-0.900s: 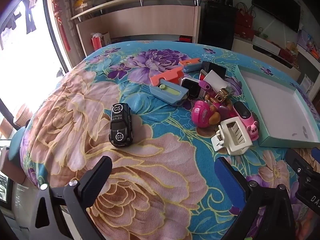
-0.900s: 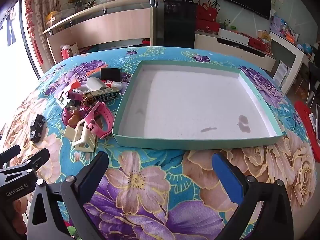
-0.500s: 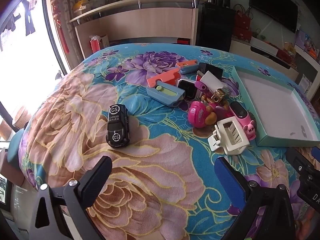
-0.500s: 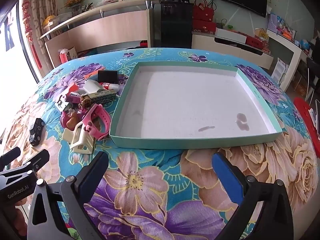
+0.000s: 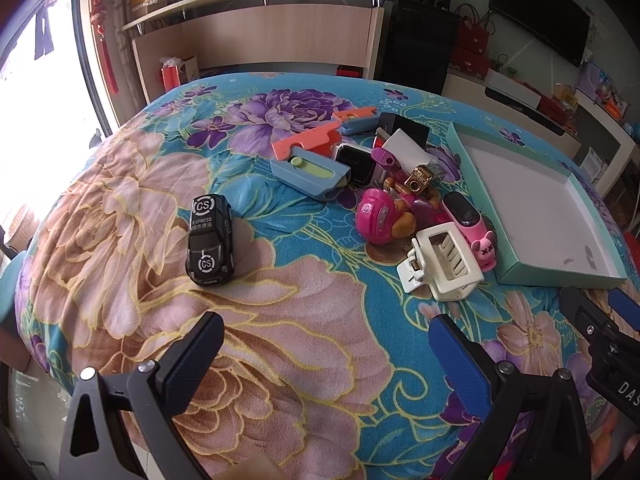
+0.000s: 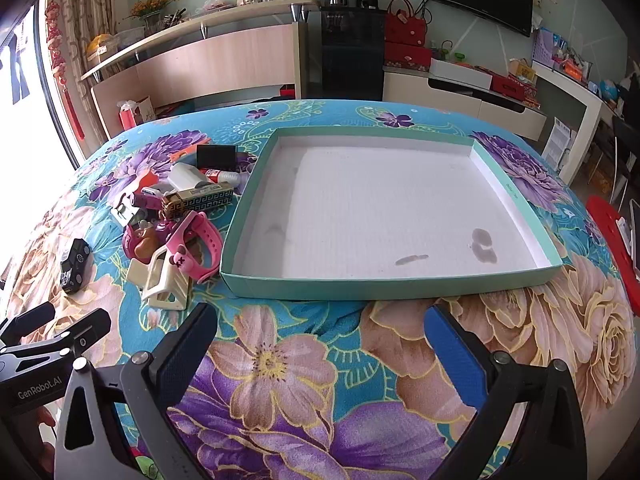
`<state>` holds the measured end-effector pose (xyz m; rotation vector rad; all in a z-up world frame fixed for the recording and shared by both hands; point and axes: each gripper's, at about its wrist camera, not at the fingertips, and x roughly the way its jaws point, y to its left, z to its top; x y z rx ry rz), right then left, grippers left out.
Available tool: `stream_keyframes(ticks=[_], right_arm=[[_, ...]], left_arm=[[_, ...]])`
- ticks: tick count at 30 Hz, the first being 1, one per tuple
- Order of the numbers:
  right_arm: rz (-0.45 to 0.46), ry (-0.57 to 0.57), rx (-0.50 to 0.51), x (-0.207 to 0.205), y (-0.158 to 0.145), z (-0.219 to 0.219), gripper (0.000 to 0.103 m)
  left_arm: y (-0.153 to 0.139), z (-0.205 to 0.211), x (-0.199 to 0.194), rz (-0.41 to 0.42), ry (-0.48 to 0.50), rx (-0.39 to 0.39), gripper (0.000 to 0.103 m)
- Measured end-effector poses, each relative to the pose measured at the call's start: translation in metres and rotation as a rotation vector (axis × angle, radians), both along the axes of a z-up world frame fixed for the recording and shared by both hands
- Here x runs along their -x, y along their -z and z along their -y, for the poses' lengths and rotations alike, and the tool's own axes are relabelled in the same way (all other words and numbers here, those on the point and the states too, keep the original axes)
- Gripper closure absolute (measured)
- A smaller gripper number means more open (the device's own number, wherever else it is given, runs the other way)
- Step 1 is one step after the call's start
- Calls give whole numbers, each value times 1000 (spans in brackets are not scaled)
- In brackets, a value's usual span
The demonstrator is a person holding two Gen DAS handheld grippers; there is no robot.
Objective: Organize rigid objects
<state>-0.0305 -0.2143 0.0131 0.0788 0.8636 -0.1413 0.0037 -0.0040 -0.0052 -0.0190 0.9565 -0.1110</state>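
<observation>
A shallow teal box lid (image 6: 384, 282) with a white inside lies on the floral cloth; it also shows in the left wrist view (image 5: 556, 276). Left of it is a pile of small things: a black toy car (image 5: 210, 240) standing apart, a white hair claw (image 5: 440, 266), a pink watch (image 5: 470, 222), a pink toy figure (image 5: 380, 216), a blue cutter (image 5: 310, 174) and an orange piece (image 5: 304, 140). My left gripper (image 5: 324, 346) is open and empty, near the table's front edge, below the car. My right gripper (image 6: 320, 334) is open and empty in front of the lid.
The table (image 6: 560, 320) is round with a flowered blue cloth. The pile also shows in the right wrist view, with a gold patterned box (image 6: 198, 200) and a black block (image 6: 216, 154). A red stool (image 6: 616, 236) stands at the right. Cabinets line the back wall.
Both grippers have drawn back and risen slightly, so the table's things look a little farther and lower. Nothing on the table has moved. Both stay open.
</observation>
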Motion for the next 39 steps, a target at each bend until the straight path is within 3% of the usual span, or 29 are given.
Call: stream_keyframes(ticks=[22,39], right_arm=[[3,1,0,1,0,1,0],[9,11,-10,3,-1,4,0]], left_arm=[[-9,-5,7,58,-36,-21,0],[-6,-8,7,50,-51,-12,0]])
